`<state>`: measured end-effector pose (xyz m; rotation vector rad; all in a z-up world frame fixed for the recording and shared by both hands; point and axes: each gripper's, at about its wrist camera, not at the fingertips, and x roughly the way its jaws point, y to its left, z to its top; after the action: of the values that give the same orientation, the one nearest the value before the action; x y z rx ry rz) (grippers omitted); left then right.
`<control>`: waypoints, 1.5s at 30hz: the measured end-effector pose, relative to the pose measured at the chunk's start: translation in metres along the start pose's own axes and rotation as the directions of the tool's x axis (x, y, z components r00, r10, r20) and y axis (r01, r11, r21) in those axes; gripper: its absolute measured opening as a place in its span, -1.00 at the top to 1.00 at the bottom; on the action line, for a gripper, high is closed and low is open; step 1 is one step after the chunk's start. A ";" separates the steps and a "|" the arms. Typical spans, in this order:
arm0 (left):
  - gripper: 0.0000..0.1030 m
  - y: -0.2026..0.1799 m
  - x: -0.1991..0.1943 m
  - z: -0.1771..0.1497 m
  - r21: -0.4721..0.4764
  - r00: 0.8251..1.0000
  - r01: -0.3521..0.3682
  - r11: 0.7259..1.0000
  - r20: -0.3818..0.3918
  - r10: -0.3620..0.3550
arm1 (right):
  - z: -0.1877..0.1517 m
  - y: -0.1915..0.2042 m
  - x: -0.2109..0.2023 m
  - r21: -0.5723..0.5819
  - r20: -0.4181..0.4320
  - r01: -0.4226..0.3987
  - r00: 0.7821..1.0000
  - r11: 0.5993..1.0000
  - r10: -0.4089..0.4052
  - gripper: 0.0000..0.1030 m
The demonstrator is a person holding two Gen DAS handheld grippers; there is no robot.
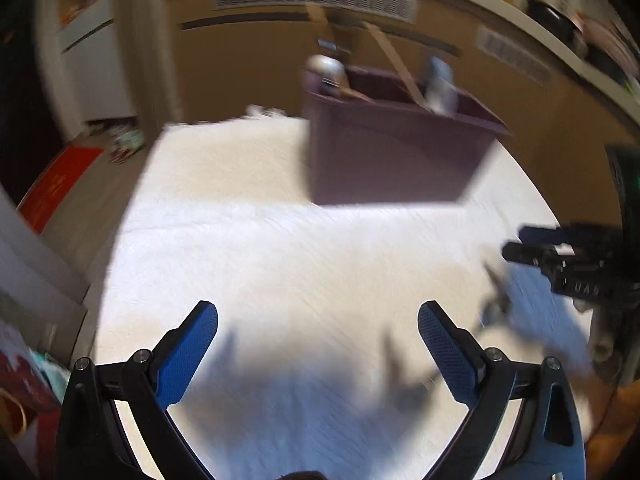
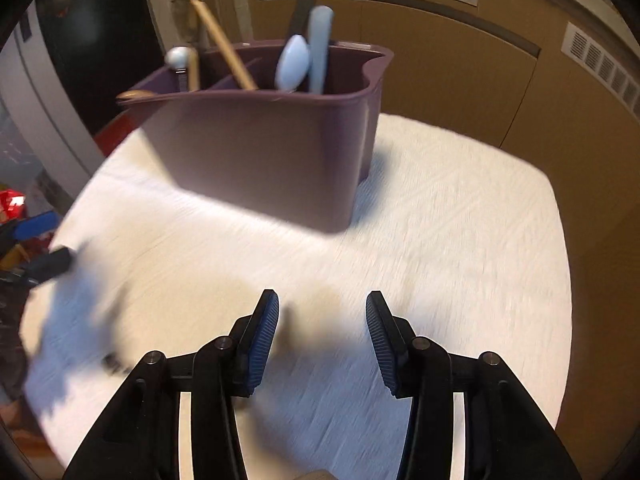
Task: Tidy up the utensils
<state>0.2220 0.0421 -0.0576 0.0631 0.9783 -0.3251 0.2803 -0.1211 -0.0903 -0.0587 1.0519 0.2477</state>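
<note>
A purple utensil caddy (image 2: pixel 272 148) stands at the far side of a white-covered table (image 2: pixel 460 232). It holds wooden handles (image 2: pixel 224 44), a pale blue spoon (image 2: pixel 294 62), a pale blue handle (image 2: pixel 319 48), a dark handle and a metal scoop (image 2: pixel 180 58). The caddy also shows in the left wrist view (image 1: pixel 392 152), blurred. My left gripper (image 1: pixel 318 316) is open and empty above the cloth. My right gripper (image 2: pixel 322 304) is open and empty in front of the caddy; it also shows at the right edge of the left wrist view (image 1: pixel 560 256).
Brown cabinet fronts with vents (image 2: pixel 460 60) run behind the table. A red item (image 1: pixel 60 184) and clutter lie on the floor at left. The other gripper's blue pad (image 2: pixel 36 226) shows at the left edge of the right wrist view. Both views are motion-blurred.
</note>
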 end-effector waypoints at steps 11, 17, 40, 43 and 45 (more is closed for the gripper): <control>-0.26 -0.021 -0.015 -0.041 0.074 0.995 0.080 0.994 -0.073 -0.074 | -0.071 0.039 -0.023 0.196 -0.092 -0.141 0.983 0.970 0.161 0.09; -0.53 0.038 -0.050 -0.048 -0.115 0.998 -0.066 0.991 0.004 0.067 | -0.057 0.045 0.002 0.242 -0.084 -0.103 0.988 0.965 0.127 0.06; -0.64 0.072 -0.036 -0.077 -0.273 0.999 0.012 0.962 -0.042 -0.024 | -0.015 0.083 0.035 0.040 -0.029 0.136 0.990 0.990 -0.135 -0.13; -0.64 0.070 -0.033 -0.079 -0.268 0.998 0.004 0.963 -0.056 -0.020 | -0.019 0.081 0.036 0.029 -0.024 0.134 0.991 0.990 -0.134 -0.13; -0.64 0.068 -0.034 -0.079 -0.264 0.998 0.001 0.965 -0.060 -0.017 | -0.021 0.080 0.035 -0.003 -0.032 0.137 0.990 0.991 -0.137 -0.13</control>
<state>0.1616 0.1308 -0.0807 -0.1748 1.0765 -0.1997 0.2599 -0.0406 -0.1253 -0.1354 1.0749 0.1234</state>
